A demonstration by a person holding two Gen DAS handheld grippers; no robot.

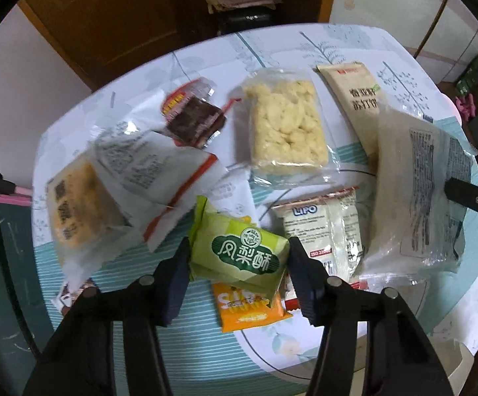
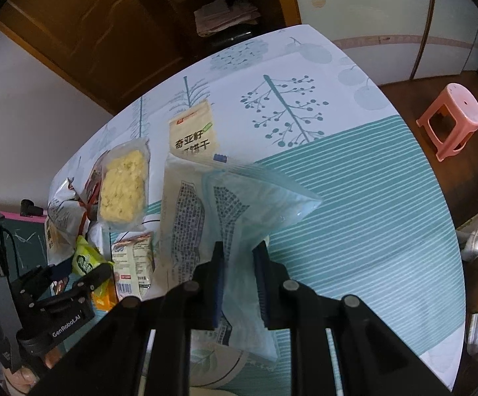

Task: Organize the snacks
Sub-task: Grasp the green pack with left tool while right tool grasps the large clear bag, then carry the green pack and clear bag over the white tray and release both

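My left gripper (image 1: 239, 257) is shut on a green pineapple-cake packet (image 1: 239, 254) and holds it just above the table; both show in the right wrist view (image 2: 87, 259). My right gripper (image 2: 239, 274) is shut on the edge of a clear zip bag (image 2: 252, 204), lifting it; the bag also shows at the right of the left wrist view (image 1: 417, 198). An orange snack packet (image 1: 248, 307) lies under the green one. A white LiPO packet (image 1: 321, 227) lies between the green packet and the bag.
On the tree-print tablecloth (image 2: 354, 181) lie a yellow puffed-rice bar (image 1: 285, 125), a beige cracker pack (image 1: 354, 99), a dark chocolate cake (image 1: 192, 122) and white wrapped pastries (image 1: 113, 181). A pink stool (image 2: 450, 118) stands on the floor at the right.
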